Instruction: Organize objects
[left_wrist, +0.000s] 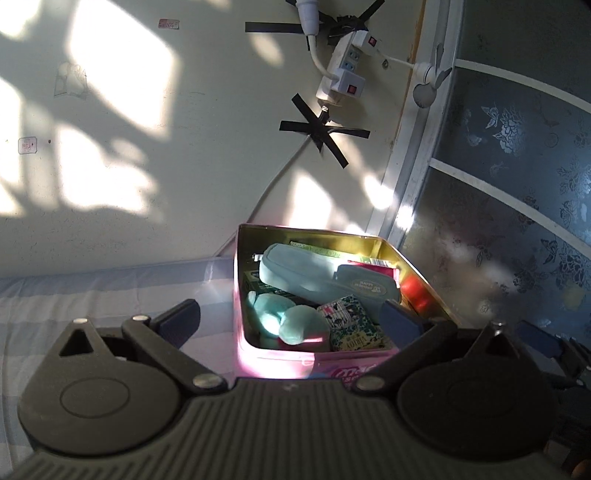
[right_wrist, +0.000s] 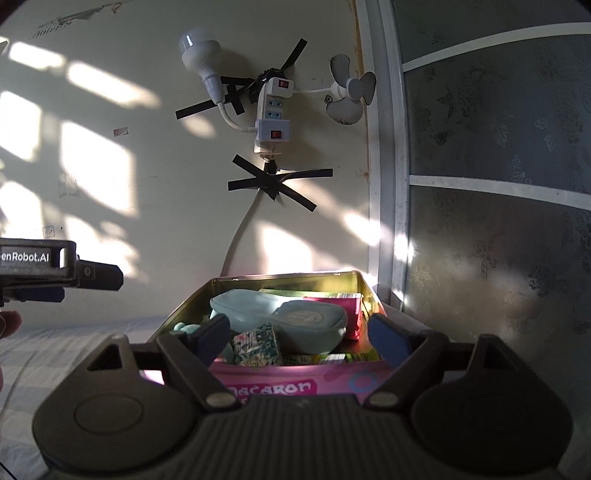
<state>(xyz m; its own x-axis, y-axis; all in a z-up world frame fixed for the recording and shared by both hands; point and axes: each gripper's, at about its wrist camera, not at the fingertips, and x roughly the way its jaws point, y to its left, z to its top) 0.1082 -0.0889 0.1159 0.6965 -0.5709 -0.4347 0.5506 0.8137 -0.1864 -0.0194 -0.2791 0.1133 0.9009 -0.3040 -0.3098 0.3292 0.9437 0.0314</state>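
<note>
Sunlit wall (right_wrist: 155, 122), power strip (right_wrist: 271, 110) taped up | bed (left_wrist: 92, 291): pink tin (right_wrist: 295, 384) open, holding pouch (right_wrist: 280, 317), plush (left_wrist: 288, 321), packets | left claw (left_wrist: 290, 314) wide, empty | right claw (right_wrist: 301, 332) wide, empty, before tin

One pink tin (right_wrist: 295, 387), two teal pouches (right_wrist: 266, 306), one plush toy (left_wrist: 284, 321), two tongs (left_wrist: 291, 321)
</note>
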